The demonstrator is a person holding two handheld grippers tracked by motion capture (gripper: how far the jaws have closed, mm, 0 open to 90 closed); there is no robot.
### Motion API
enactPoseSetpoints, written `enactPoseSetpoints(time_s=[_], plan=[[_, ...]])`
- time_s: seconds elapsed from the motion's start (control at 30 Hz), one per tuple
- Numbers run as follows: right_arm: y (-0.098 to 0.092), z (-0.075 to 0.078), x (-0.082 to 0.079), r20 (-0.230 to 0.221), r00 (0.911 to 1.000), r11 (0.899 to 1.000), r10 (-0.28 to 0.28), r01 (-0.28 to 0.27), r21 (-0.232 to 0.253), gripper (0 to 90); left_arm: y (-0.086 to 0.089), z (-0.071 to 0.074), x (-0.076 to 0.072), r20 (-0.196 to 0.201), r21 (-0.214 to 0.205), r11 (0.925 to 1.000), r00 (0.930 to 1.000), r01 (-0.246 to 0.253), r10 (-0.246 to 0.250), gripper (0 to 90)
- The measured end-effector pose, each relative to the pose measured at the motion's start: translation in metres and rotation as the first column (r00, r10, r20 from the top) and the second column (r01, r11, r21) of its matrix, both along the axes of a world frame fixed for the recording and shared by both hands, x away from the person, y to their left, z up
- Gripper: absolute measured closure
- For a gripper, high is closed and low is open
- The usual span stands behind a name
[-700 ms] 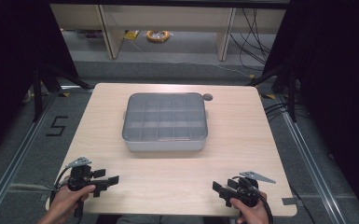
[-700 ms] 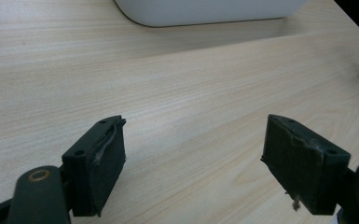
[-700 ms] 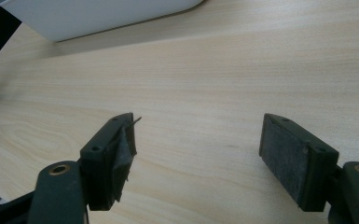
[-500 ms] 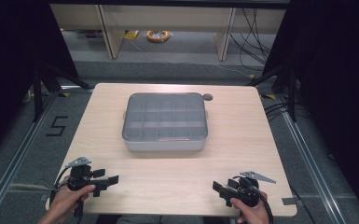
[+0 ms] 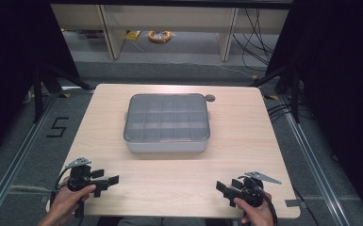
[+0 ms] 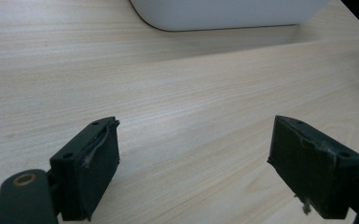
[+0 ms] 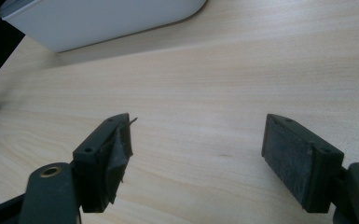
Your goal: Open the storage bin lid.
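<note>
A grey plastic box [image 5: 167, 123] with a clear lid over a grid of compartments sits in the middle of the wooden table [image 5: 245, 132]. Its white wall shows at the top of the left gripper view [image 6: 228, 14] and of the right gripper view [image 7: 98, 21]. My left gripper [image 5: 104, 181] rests near the front left edge, held by a hand, open with nothing between its jaws [image 6: 193, 165]. My right gripper [image 5: 225, 190] is near the front right edge, also open and empty [image 7: 196, 161].
A small dark round hole or cap [image 5: 210, 98] lies at the table's back edge, right of the box. Shelving with a yellow coil [image 5: 160, 36] stands beyond the table. Cables [image 5: 259, 28] run over the floor at the back right.
</note>
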State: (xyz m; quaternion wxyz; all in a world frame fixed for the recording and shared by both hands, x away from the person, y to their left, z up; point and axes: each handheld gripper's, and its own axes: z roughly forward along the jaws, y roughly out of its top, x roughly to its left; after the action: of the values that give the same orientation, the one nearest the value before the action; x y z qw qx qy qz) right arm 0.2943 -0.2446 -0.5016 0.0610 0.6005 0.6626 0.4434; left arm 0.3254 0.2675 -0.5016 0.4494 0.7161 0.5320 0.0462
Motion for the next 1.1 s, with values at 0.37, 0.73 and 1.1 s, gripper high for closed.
enactPoseSetpoints(time_s=[0.37,0.73,1.1], plan=[[-0.006,0.002,0.006,0.032,0.9993,1.0,-0.022,0.021,0.012,25.0,-0.001,0.0,0.003,0.004,-0.008,0.9999,1.0,-0.008,0.008,15.4],[-0.01,0.005,0.018,0.039,0.9987,0.999,-0.032,0.031,0.019,24.9,-0.003,0.002,0.011,0.012,-0.015,0.9997,0.9997,-0.021,0.022,17.0],[-0.009,0.012,0.04,0.05,0.9982,0.999,-0.033,0.033,0.011,26.0,-0.003,0.012,0.022,0.032,-0.034,0.9988,0.9989,-0.034,0.035,19.2]])
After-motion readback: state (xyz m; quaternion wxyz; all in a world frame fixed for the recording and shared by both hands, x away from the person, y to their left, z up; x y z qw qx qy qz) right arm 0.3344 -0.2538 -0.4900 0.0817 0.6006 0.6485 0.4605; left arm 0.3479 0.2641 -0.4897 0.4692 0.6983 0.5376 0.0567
